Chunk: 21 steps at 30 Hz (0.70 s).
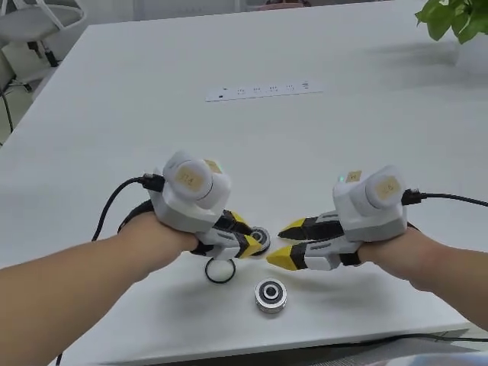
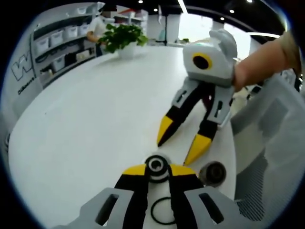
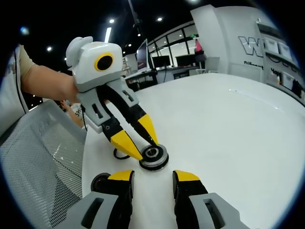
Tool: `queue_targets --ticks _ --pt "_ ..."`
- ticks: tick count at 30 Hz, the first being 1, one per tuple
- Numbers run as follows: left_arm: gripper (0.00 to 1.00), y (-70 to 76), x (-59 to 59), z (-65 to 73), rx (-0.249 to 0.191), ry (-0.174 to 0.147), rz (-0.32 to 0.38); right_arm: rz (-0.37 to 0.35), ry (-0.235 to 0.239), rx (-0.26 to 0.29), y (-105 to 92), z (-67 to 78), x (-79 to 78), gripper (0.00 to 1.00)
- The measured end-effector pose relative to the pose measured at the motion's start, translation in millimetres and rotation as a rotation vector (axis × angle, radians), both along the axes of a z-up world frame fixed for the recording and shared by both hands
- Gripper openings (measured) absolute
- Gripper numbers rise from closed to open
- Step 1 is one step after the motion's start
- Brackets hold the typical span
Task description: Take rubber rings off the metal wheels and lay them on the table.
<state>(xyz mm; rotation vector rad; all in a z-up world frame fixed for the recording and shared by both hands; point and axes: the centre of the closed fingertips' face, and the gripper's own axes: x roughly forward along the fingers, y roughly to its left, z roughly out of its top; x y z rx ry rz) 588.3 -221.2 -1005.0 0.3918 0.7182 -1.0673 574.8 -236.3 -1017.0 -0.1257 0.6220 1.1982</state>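
My left gripper point(image 1: 248, 241) is shut on a small metal wheel point(image 1: 261, 239), held just above the white table point(image 1: 305, 152); in the left gripper view the wheel point(image 2: 157, 166) sits between the yellow tips. A loose black rubber ring point(image 1: 219, 271) lies flat on the table under that gripper. A second wheel point(image 1: 271, 295) with a dark rim lies flat nearer the front edge. My right gripper point(image 1: 276, 244) faces the held wheel from the right, open and holding nothing, its tips a short way off. In the right gripper view the held wheel point(image 3: 154, 156) lies just beyond my open right jaws.
A white power strip point(image 1: 263, 91) lies at mid-table. A green plant point(image 1: 454, 17) stands at the far right corner. A black cable point(image 1: 114, 202) trails left from the left gripper, another point(image 1: 450, 198) right from the right gripper. The table's front edge point(image 1: 305, 345) is close.
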Motion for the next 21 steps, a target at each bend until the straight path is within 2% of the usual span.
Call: queue_targets --ticks 3,6,12,21 --pt "0.14 0.5 2.2 -0.1 0.004 -0.005 0.006 -0.001 0.000 0.001 0.2 -0.4 -0.1 0.30" --pt "0.14 -0.9 2.0 -1.0 0.020 -0.029 -0.013 -0.001 0.000 0.004 1.1 -0.1 0.3 0.30" --pt "0.14 -1.0 2.8 -1.3 0.021 -0.032 -0.006 -0.003 -0.009 0.014 4.4 0.7 2.2 0.30" --pt "0.14 -0.7 3.0 -1.8 0.031 -0.042 0.015 0.001 -0.058 0.014 17.0 1.7 5.6 0.32"
